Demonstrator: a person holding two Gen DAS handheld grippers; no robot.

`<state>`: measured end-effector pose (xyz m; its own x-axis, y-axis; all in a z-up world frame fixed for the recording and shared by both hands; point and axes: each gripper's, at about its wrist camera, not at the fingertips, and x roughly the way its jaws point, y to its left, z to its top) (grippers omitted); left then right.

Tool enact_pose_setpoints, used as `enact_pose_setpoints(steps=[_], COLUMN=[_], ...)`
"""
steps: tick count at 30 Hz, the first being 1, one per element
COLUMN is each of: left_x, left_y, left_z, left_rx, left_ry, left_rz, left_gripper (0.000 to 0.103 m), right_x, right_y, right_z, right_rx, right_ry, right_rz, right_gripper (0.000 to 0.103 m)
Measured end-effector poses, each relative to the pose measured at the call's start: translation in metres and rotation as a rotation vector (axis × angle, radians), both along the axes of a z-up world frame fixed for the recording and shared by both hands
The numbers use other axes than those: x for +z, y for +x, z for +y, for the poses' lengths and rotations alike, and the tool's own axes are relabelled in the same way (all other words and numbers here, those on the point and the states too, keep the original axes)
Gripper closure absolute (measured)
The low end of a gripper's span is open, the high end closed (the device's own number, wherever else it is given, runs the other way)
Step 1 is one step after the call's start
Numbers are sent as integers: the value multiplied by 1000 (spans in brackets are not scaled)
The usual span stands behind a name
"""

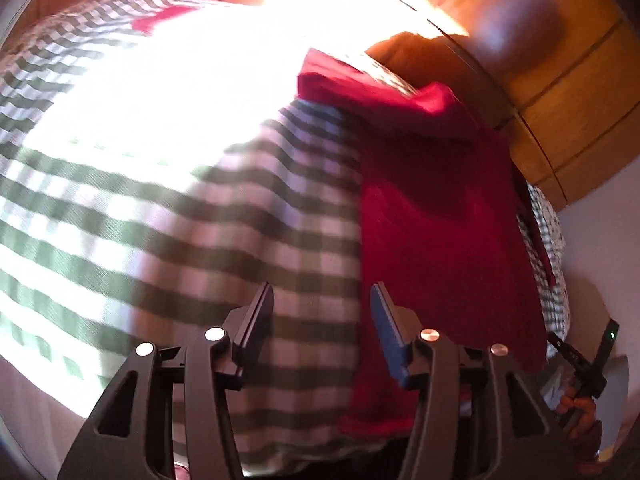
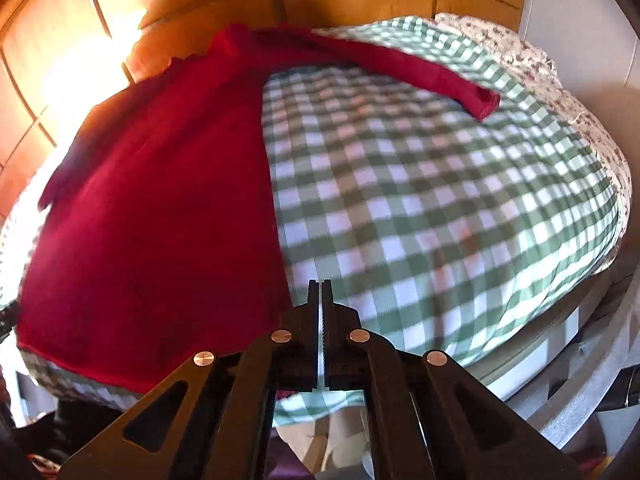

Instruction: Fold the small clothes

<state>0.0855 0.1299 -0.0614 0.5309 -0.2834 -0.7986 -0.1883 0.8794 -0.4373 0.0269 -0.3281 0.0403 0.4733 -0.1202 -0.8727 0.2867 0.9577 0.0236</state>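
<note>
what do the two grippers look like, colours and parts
Both are black plastic. The left gripper has flat fingers, one with a blue ribbed pad, on angular arms with triangular cutouts and round silver pins. The right gripper is the same build: black arms, cutouts, copper-toned pins, a pale strip between its fingers. No cables or sleeves show.

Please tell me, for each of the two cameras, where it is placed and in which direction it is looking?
Left wrist: sits on the left tongs, looks forward and down over the checked cloth; red garment to the right; own tongs open and empty, plus a hand at the lower right edge.
Right wrist: sits on the right tongs, looks down over the red garment on the left and checked cloth on the right; own tongs shut and empty.
Shared: garment, cloth and wooden panelling.
</note>
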Motion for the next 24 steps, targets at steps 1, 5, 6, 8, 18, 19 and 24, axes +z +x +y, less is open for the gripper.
enact_pose_setpoints(steps=[1, 5, 6, 8, 18, 19, 24], left_x=[3, 9, 9, 8, -6, -6, -13], left_y=[9, 48, 59, 79, 161, 168, 193], left_z=[12, 65, 77, 106, 188, 190, 190], left_rx=[47, 232, 268, 325, 431, 433, 373], left_ry=[12, 105, 126, 156, 296, 297, 295], left_rz=[-7, -11, -7, 8, 44, 40, 50], left_gripper=[52, 51, 49, 48, 28, 28, 96], right_x=[2, 18, 16, 12, -43, -44, -51], right_y=[6, 29, 36, 48, 96, 99, 108], right_z=[1, 35, 47, 68, 166, 168, 167], right_rx=[4, 55, 88, 139, 319, 316, 291], right_ry=[-3, 4, 16, 32, 26, 25, 31], right_rz=[-20, -131, -133, -134, -49, -54, -60], right_gripper=[85, 33, 33, 33, 26, 24, 21])
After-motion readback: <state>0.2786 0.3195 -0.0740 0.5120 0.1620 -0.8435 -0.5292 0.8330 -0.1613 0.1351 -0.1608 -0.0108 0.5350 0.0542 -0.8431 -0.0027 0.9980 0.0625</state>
